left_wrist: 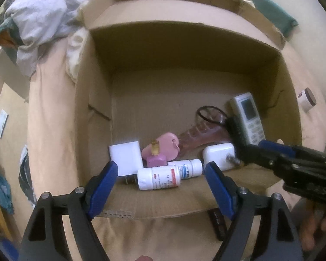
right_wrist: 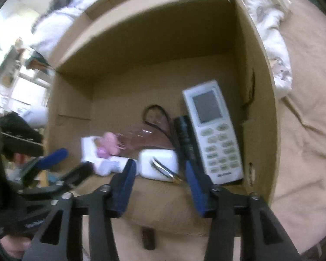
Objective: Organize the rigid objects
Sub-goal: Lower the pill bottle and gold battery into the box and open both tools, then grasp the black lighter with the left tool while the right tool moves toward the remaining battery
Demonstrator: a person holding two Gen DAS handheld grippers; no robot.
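Open left hand-held gripper (left_wrist: 160, 174), pill bottle (left_wrist: 158, 178), cardboard box (left_wrist: 97, 113)

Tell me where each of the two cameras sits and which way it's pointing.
Left wrist: on the left gripper, looking steeply down into the cardboard box at two pill bottles; the right gripper enters from the right.
Right wrist: on the right gripper, facing down at the remote control and white charger; the left gripper shows at the left.
Shared: box, remote, charger.
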